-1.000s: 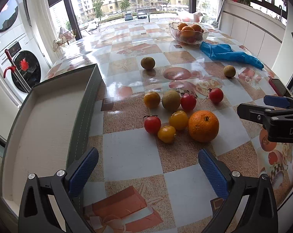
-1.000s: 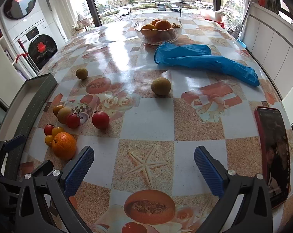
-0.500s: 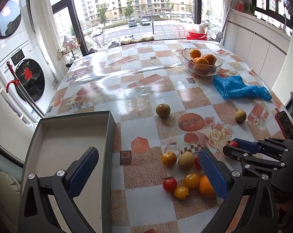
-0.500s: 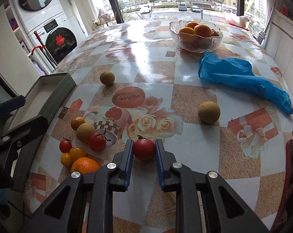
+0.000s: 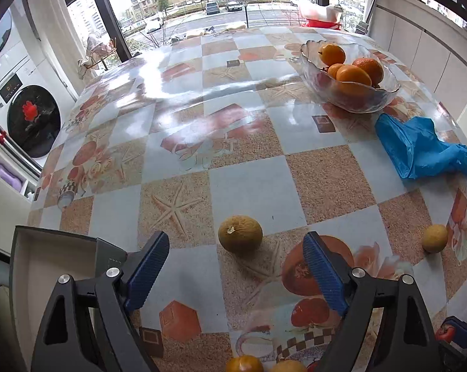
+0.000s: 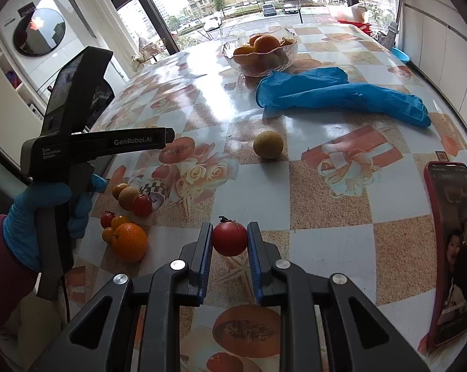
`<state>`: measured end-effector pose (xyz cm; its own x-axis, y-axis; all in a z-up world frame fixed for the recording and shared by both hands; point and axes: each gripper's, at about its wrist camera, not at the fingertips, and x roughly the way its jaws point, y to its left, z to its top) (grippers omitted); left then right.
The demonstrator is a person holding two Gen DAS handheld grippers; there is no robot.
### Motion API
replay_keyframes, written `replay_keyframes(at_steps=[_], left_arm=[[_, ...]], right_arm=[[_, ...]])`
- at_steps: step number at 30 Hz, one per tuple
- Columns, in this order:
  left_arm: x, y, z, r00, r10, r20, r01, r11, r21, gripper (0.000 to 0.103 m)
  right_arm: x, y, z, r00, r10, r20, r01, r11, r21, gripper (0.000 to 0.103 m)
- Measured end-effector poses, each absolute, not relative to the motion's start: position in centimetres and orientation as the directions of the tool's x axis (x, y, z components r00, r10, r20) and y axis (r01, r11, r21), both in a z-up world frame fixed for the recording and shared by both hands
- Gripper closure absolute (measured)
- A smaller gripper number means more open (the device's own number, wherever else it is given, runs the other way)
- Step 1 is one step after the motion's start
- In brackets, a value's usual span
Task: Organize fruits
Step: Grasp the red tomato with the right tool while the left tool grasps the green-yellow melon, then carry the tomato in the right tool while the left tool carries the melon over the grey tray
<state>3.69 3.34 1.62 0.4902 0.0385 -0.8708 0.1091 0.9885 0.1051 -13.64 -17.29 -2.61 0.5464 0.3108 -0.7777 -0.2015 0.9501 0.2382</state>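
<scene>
My left gripper (image 5: 236,243) points down at a dull brown-green round fruit (image 5: 240,234) on the patterned table. The fruit lies just past the blue fingertips and between them. The jaws are closing and the pads stand clear of it. My right gripper (image 6: 230,229) is shut on a red tomato (image 6: 229,238), held at the fingertips near the table's front. To its left lies a cluster with an orange (image 6: 128,242) and small red and yellow fruits. A yellowish round fruit (image 6: 268,144) sits alone mid-table. A glass bowl (image 6: 290,50) at the back holds oranges.
A grey tray (image 5: 19,279) lies at the table's left edge. A blue glove (image 6: 342,93) is spread in front of the bowl. A phone (image 6: 453,248) lies at the right edge. A blue-gloved hand (image 6: 32,217) holds the left gripper at the left.
My left gripper left the fruit cluster, moved up the table to the brown-green fruit, and its jaws narrowed. My right gripper shut on the red tomato and shifted slightly with it.
</scene>
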Motion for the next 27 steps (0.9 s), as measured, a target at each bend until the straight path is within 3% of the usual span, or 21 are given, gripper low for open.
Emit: replay_keyframes(at_steps=[2,4,5,20,27], left_arm=[[4.0,3.4,1.6,0.486,0.003,-0.874,0.103,0.993,0.06,0.036],[4.2,3.2,1.8,0.486,-0.039,-0.873,0.116,0.993,0.021,0.071],[4.2,3.1,1.8,0.481,-0.049,-0.875,0.124,0.992,0.013,0.074],[-4.1,7.1,7.9,0.574,-0.147,-0.806,0.112,0.989,-0.101,0.074],[-9.0,11.0,9.0,0.61,-0.119,-0.784,0.065,0.993,-0.1,0.074]], right_arm=[[-13.7,-17.2,-2.4,0.545,0.313,-0.778,-0.206,0.949,0.237,0.079],[-13.9,-17.2,-2.3,0.545,0.312,-0.778,-0.207,0.95,0.236,0.079],[-13.9,-17.3,-2.3,0.546,0.313,-0.777,-0.206,0.949,0.238,0.079],[-15.1,-16.1,-0.9,0.558,0.331,-0.761,-0.222,0.943,0.247,0.079],[-16.1,-13.0,-0.2,0.54,0.345,-0.768,-0.265,0.936,0.234,0.079]])
